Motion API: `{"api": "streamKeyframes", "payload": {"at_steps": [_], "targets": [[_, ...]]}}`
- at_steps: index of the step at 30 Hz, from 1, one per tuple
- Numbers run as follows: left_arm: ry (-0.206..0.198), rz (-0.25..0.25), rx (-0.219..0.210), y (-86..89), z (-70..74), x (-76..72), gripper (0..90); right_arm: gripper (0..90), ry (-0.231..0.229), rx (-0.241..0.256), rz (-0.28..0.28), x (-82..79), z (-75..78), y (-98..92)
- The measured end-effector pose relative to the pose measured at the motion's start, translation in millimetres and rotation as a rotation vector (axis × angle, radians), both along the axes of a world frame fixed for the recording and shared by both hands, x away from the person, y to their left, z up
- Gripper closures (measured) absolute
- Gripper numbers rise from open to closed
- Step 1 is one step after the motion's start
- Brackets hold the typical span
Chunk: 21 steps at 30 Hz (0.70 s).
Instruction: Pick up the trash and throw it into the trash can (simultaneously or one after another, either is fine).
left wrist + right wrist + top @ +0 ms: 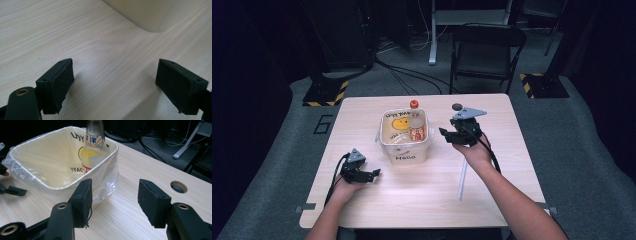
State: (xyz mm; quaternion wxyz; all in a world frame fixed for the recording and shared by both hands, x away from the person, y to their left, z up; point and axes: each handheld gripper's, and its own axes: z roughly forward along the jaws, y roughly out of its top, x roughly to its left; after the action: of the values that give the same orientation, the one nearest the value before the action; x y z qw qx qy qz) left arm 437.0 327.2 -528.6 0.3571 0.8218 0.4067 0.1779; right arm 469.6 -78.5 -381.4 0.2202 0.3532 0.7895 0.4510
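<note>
Right claw (pixel 113 203) gapes beside bin (pixel 404 150) lettered "Hello".

The clear glass bottle with the red cap (pixel 415 122) loses its cap and neck past the top edge of the right gripper view, and its lower body sits behind the wall of the cream plastic-lined bin (pixel 35 176) — the printed label is too small to read in the high view. In the left gripper view that bin is reduced to one rounded corner cut by the top edge. The thin white rod (pixel 462 181) on the light wooden table (pixel 422 197) runs under the person's right forearm — its upper end is hidden.
</note>
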Motion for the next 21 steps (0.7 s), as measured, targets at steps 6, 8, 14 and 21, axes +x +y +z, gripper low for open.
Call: {"api": "streamKeyframes", "payload": {"at_steps": [6,8,14,21], "targets": [[0.003,-0.002,0.0,0.2,0.3,0.0,14.8,44.4,0.01,0.005,-0.013,-10.2,-12.4,-9.6],[0.001,0.0,-0.001,0.0,0.0,0.0,14.8,44.3,0.017,0.011,-0.018,-13.1,-16.8,-13.4],[0.001,0.0,0.0,0.0,0.1,0.0,14.8,44.4,0.042,0.02,-0.038,-20.7,-28.6,-25.4],[0.001,0.0,-0.001,0.0,0.0,0.0,14.8,44.5,0.068,0.014,-0.062,-29.3,-45.4,-38.9]]}}
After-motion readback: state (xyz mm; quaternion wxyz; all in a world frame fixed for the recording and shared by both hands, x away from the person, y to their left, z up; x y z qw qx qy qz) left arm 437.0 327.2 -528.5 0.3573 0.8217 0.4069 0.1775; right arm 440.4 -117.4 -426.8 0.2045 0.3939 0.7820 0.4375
